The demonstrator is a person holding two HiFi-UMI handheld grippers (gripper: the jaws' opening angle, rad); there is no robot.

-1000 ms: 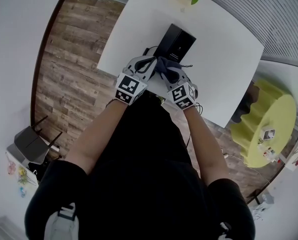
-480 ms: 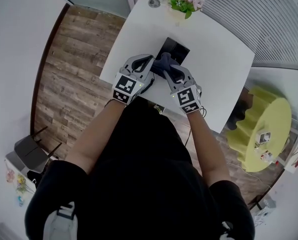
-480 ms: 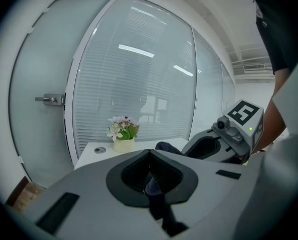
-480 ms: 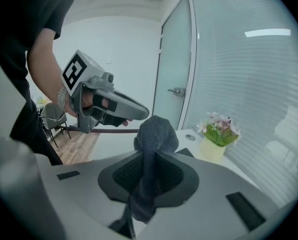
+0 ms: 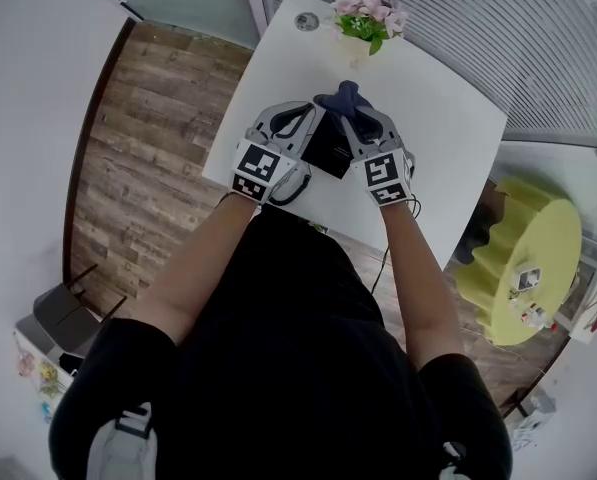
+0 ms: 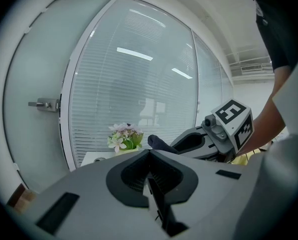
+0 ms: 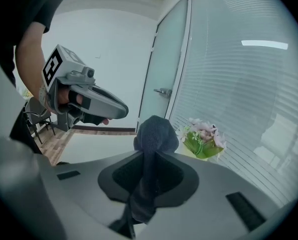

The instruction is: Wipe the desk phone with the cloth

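Nearest to you, both pairs of tongs are out over the white table [image 5: 448, 118], one on each side of the desk phone [image 5: 328, 150]. The left tongs [image 6: 149, 153] are pressed together with nothing between them, and they sit just beside the phone's left edge. I can't tell from above whether they're actually bracing it or just parked next to it.

The right tongs [image 7: 148, 154] are clamped on the dark cloth [image 7: 156, 131], which bunches up in a rounded wad past the tips.

Here's what changed: a second ago the cloth was down at the near end of the phone, with most of the black body showing beyond it. Now the wad is up at the far end and the phone's top lies bare between your two grippers. So it looks like you've just run one stroke across the top, front to back. From the head view I can't say if the cloth is touching the phone right now or has already slid off the far edge.

I'd guess one pass is done and the sides probably haven't been touched yet.

Further out, the little pot of flowers [image 5: 366, 13] stands near the table's far edge, not far past the cloth, so watch your follow-through there.
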